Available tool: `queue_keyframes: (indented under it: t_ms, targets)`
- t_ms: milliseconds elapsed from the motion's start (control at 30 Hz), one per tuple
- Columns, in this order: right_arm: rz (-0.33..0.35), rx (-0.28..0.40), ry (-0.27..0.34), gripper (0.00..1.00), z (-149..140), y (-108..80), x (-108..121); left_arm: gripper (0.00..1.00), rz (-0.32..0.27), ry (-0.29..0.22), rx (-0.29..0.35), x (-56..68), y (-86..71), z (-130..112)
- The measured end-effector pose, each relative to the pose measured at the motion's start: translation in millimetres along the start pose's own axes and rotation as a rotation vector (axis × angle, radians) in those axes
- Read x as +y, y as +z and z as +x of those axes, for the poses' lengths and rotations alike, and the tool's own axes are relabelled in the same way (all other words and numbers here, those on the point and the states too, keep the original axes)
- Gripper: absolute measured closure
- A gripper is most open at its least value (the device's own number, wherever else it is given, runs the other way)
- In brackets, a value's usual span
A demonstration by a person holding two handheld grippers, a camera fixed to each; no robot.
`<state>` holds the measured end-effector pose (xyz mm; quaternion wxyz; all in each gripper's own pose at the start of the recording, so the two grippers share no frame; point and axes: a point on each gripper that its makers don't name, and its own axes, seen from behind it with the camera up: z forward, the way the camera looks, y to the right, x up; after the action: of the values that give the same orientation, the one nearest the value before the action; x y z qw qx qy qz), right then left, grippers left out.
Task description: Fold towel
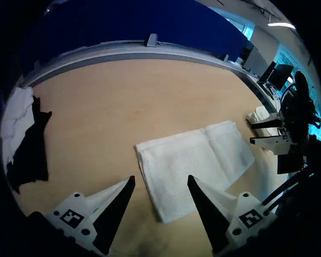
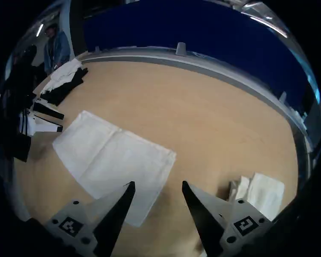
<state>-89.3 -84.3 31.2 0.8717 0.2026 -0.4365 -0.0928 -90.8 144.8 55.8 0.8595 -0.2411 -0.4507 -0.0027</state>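
Observation:
A white towel (image 1: 194, 165) lies folded flat on the wooden table (image 1: 117, 103), a crease running across it. My left gripper (image 1: 160, 182) hovers open just above the towel's near edge, nothing between its fingers. In the left gripper view the right gripper (image 1: 251, 132) shows at the towel's far right end, open. In the right gripper view the same towel (image 2: 113, 160) lies ahead and to the left. My right gripper (image 2: 157, 186) is open over the towel's near corner. The left gripper (image 2: 61, 122) appears at the towel's far left, open.
A heap of white and black cloths (image 1: 21, 137) sits at the table's left edge, seen as the cloth heap (image 2: 64, 79) in the right gripper view. Folded white towels (image 2: 259, 190) lie at the right. A blue partition (image 1: 139, 19) backs the table. A person (image 2: 55, 47) stands beyond.

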Motion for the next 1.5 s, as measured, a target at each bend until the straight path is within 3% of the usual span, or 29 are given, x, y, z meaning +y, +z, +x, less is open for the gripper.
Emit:
queue_keyframes:
  t_ms: [367,667,1067,1500]
  targets:
    - [0.013,0.002,-0.021,0.15,-1.3,-6.4,-4.6,0.09,0.020,0.000,0.018,-0.7,-9.6,2.6]
    - [0.043,-0.009,-0.062,0.15,-8.7,-13.0,-9.9,0.09,0.074,-0.015,0.038,-7.8,-34.1,-12.4]
    - [0.100,-0.039,-0.153,0.15,-26.5,-21.5,-24.8,0.09,0.169,-0.085,0.056,-11.9,-90.9,-71.1]
    - [0.147,-0.073,-0.244,0.15,-39.3,-20.2,-40.4,0.09,0.260,-0.204,0.071,-9.8,-145.9,-139.1]
